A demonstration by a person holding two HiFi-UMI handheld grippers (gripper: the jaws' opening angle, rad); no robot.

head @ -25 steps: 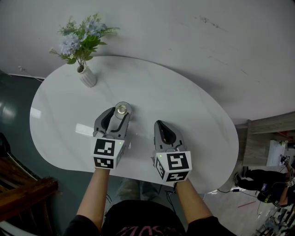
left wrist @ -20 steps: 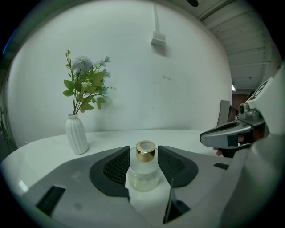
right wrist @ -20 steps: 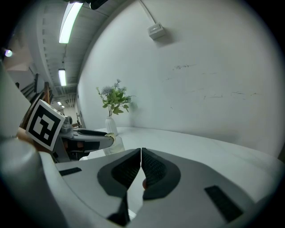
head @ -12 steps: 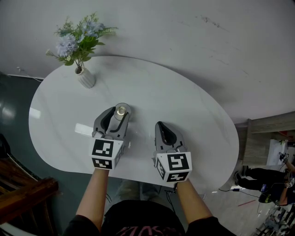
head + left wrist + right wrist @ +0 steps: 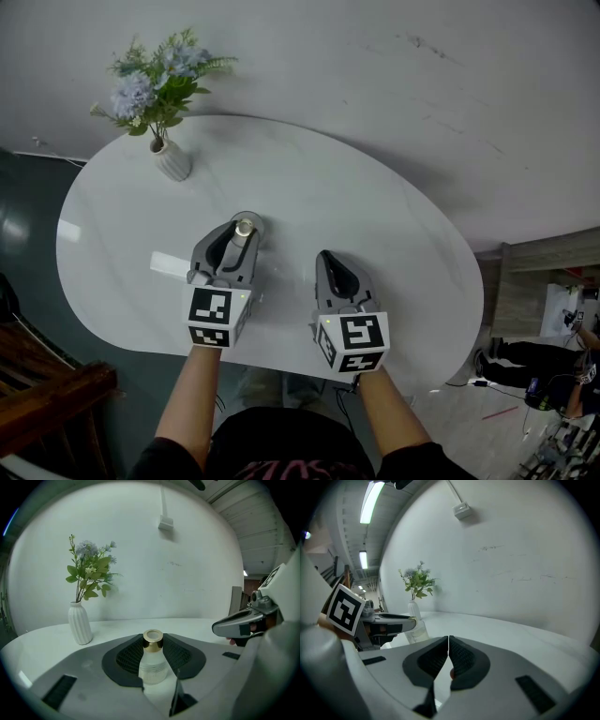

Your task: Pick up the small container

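left tool (image 5: pixel 242 234): jaws closing, not squeezing yet | small container (image 5: pixel 153 660): upright, right between its jaws | right tool (image 5: pixel 448 654): jaws together, empty, farther off

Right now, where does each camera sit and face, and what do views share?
Head view: on the person's head, facing steeply down at the table; forearms, left gripper and right gripper show.
Left gripper view: on the left gripper, along its closing jaws, small container between them; right gripper at right edge.
Right gripper view: on the right gripper, along its shut jaws across the table; left gripper at left.
Shared: all show the small container; both gripper views show the vase.
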